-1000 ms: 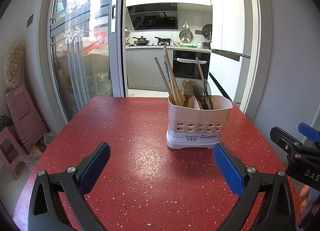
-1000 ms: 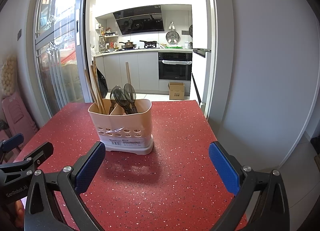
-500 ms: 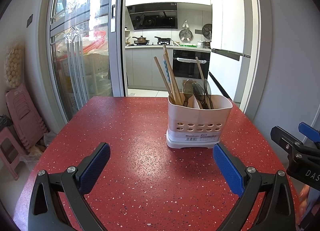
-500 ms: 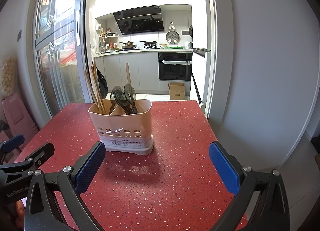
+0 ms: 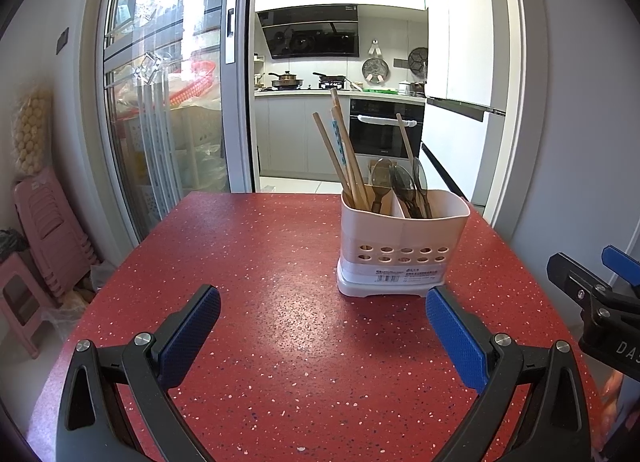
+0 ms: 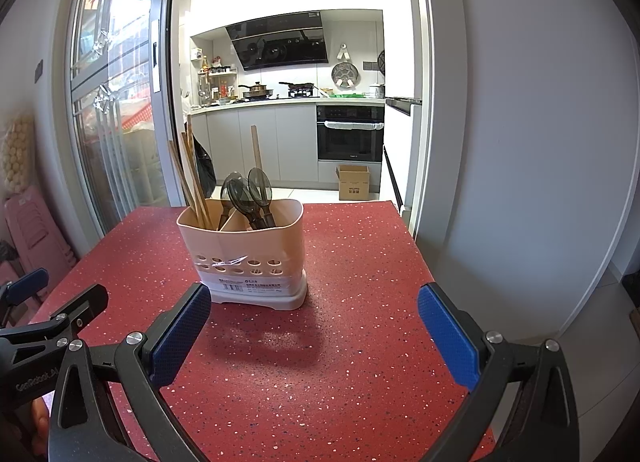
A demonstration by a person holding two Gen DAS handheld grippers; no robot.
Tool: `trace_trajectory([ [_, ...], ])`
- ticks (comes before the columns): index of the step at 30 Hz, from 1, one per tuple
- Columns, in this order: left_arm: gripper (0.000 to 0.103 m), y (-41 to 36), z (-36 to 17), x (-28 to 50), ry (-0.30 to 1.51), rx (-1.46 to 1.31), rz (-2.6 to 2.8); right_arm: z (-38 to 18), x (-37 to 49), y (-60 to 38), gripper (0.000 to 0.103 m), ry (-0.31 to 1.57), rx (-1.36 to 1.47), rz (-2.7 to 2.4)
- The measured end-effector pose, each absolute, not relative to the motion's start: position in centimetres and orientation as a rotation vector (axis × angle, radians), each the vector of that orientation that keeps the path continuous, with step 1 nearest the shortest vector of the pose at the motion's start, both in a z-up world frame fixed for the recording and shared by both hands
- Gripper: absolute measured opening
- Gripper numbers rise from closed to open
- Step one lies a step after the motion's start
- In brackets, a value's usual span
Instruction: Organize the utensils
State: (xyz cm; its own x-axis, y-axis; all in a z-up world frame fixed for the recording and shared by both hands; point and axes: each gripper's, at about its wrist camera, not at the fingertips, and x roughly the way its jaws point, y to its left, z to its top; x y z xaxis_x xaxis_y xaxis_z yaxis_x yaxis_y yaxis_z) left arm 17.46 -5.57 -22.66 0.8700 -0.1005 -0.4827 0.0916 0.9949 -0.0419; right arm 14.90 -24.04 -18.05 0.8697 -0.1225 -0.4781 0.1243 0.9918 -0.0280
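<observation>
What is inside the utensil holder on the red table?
The utensil holder has two compartments: wooden chopsticks and one spoon in the left, dark translucent spoons and one wooden stick in the right. Its walls hide their lower ends.

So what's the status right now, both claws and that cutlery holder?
Left gripper open, empty, above table. Right gripper open, empty. Utensil holder upright; chopsticks in left compartment, dark spoons mostly in right. Nothing in the way.

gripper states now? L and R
Left gripper: open, holding nothing.
Right gripper: open, holding nothing.
</observation>
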Motion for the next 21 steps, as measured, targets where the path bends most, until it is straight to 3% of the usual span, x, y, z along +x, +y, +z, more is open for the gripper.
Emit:
trace_trajectory([
  [21, 0.103, -5.59, -22.88, 17.61, 0.521, -0.012, -0.103, -17.65, 14.84, -23.94, 0.103, 0.495, 0.001, -0.130],
])
